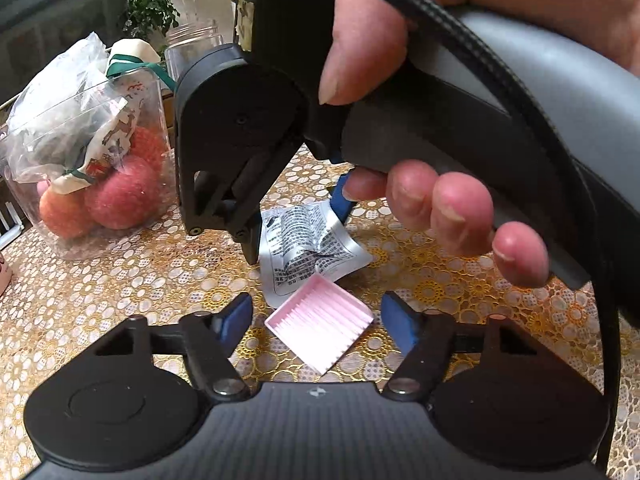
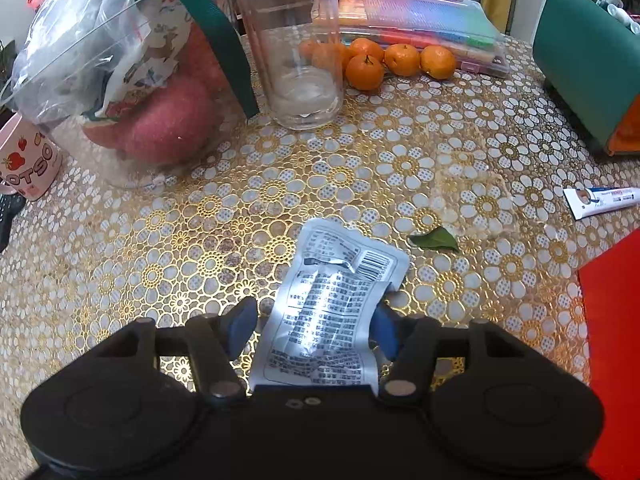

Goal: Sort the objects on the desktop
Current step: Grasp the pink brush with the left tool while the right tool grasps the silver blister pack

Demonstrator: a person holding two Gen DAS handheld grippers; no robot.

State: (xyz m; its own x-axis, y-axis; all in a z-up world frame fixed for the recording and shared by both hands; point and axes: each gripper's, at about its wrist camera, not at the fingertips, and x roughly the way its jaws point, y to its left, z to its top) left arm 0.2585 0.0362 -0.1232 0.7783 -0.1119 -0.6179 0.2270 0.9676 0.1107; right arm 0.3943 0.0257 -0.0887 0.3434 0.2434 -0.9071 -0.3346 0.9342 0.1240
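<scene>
A small pink ridged box (image 1: pixel 319 326) lies on the patterned tablecloth between the blue pads of my left gripper (image 1: pixel 318 320), which is open around it without touching. A crumpled silver printed packet (image 1: pixel 312 246) lies just beyond the box. My right gripper (image 2: pixel 314 326) is open, its blue fingers on either side of that silver packet (image 2: pixel 336 312), which lies flat on the table. In the left wrist view the right gripper (image 1: pixel 296 216) and the hand holding it stand over the packet.
A clear bag of red apples (image 2: pixel 160 120) and an empty clear jar (image 2: pixel 298 48) stand at the back left. Several mandarins (image 2: pixel 380 62) lie by a pastel case (image 2: pixel 420 20). A green leaf (image 2: pixel 436 239), a white tube (image 2: pixel 600 200), a pink mug (image 2: pixel 28 160), a green box (image 2: pixel 588 56) and a red sheet (image 2: pixel 616 340) are also there.
</scene>
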